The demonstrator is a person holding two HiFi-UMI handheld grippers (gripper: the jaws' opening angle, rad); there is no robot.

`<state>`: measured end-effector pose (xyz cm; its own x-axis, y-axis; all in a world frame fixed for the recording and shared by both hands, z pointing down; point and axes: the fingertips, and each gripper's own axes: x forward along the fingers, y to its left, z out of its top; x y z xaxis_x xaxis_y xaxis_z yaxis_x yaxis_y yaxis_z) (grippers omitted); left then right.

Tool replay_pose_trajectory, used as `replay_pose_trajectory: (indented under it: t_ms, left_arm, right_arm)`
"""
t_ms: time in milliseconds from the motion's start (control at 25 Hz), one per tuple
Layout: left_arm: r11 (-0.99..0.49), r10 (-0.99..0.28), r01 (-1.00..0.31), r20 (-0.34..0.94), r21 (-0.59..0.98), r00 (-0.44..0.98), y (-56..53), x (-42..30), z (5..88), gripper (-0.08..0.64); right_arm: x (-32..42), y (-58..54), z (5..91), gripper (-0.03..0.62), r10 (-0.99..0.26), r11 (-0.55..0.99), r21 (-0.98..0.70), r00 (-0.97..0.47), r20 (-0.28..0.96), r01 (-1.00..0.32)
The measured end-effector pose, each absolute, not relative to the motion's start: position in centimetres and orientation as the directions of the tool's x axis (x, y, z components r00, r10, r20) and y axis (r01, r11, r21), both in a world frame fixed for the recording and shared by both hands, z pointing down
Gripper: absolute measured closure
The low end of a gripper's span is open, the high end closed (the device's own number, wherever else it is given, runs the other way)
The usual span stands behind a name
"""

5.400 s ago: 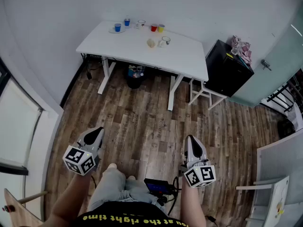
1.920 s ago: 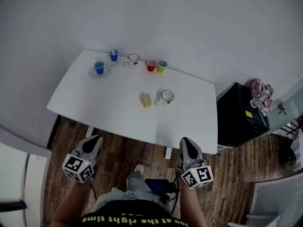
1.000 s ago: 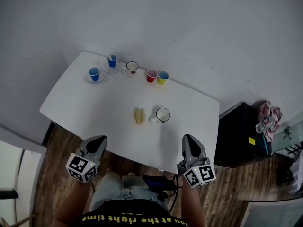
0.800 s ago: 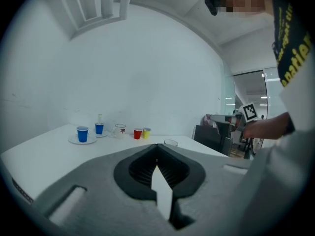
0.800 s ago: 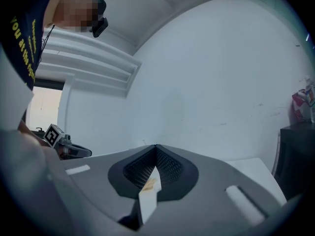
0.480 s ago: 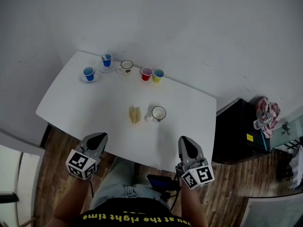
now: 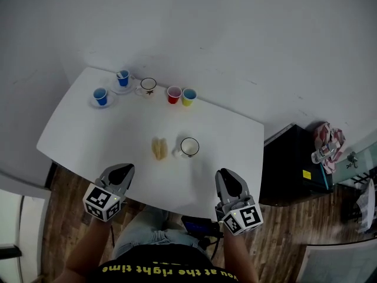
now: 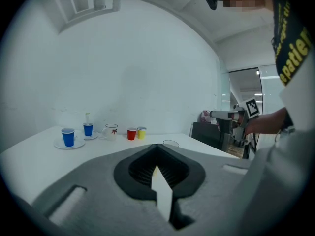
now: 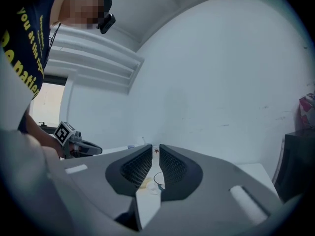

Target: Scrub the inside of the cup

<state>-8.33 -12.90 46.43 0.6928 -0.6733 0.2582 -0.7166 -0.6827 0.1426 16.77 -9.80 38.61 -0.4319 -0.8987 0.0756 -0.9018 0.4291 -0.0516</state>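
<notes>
Two blue cups stand on saucers at the far left of the white table: the nearer blue cup and the farther blue cup. My left gripper hangs at the table's near edge, jaws clenched together on nothing. Right of the blue pair I see a white mug with a leaf mark, then a red cup just beside a yellow cup. Mid-table, a yellowish sponge lies just left of the white cup with a dark rim, which stands upright, well apart from both grippers. My right gripper hovers at the near edge. Its jaws have just been opening and stand slightly parted, holding nothing, with that cup showing far off through the gap. A black cabinet stands right of the table.
</notes>
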Motion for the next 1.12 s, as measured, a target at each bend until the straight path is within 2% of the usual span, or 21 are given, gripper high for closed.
replay_pose_trajectory:
  t_ms: [160,440,920,1120]
  left_arm:
    - [-0.68,-0.668,-0.718,0.277,0.148,0.69,-14.3,-7.4,47.1,0.56]
    - [-0.679,-0.66,-0.72,0.312,0.142,0.684,-16.5,-5.6,48.4,0.557]
    - [-0.704,-0.593,-0.691,0.402,0.161,0.698,-20.7,-1.5,53.2,0.464]
    - [-0.689,-0.589,-0.706,0.44,0.165,0.678,-23.0,-1.2,55.1,0.448]
  right_arm:
    - [16.7,-11.7,39.7,0.498,-0.884,0.453,-0.05,-0.455,0.107,-0.89]
    - [16.4,-15.2,40.2,0.475,-0.852,0.514,0.0,-0.511,0.111,-0.858]
    - [13.8,-18.6,46.0,0.335,-0.764,0.616,-0.034,-0.608,0.218,-0.787]
    - [13.8,-19.1,48.1,0.319,-0.741,0.632,-0.056,-0.624,0.248,-0.773]
